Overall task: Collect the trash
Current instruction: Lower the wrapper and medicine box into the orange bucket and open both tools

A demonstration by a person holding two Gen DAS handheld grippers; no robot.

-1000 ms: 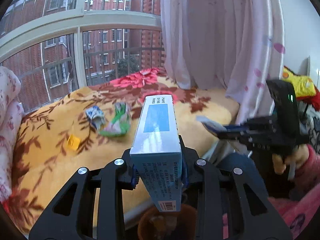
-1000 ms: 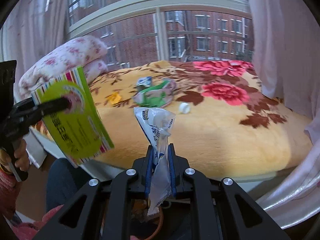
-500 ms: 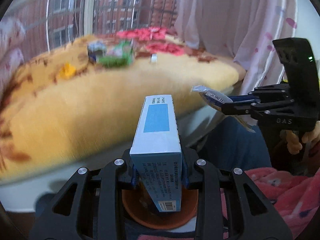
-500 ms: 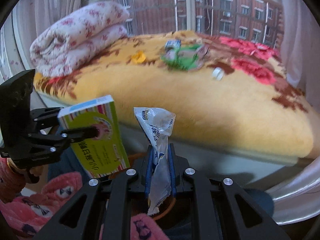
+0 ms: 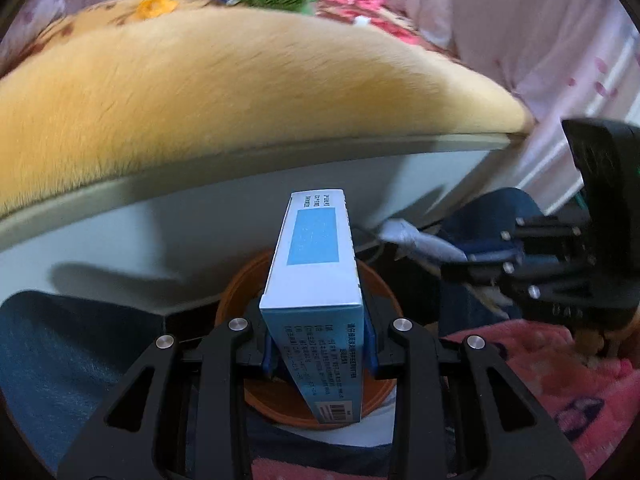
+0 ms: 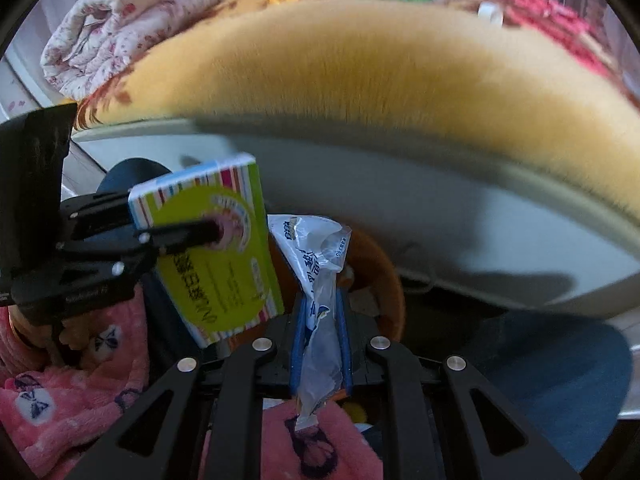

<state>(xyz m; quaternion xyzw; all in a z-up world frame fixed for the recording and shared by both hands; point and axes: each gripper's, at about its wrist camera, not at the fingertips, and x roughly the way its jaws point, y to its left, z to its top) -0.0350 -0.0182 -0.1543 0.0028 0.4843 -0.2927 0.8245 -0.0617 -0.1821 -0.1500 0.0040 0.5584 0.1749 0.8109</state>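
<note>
Trash: a blue carton [image 5: 320,280] pinched in the left claw [image 5: 318,354], a crinkled clear wrapper [image 6: 320,280] in the right claw [image 6: 321,344].

Your left gripper [image 5: 318,354] points steeply down, its pads clamped on a box [image 5: 316,280]. Your right gripper [image 6: 321,344], beside it, also tilts down, pinched shut on a wrapper [image 6: 318,280].

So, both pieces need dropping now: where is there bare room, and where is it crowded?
Free: the near yellow blanket between its edge and the far litter. Crowded: above the orange bin, where the box and wrapper hang side by side.
</note>
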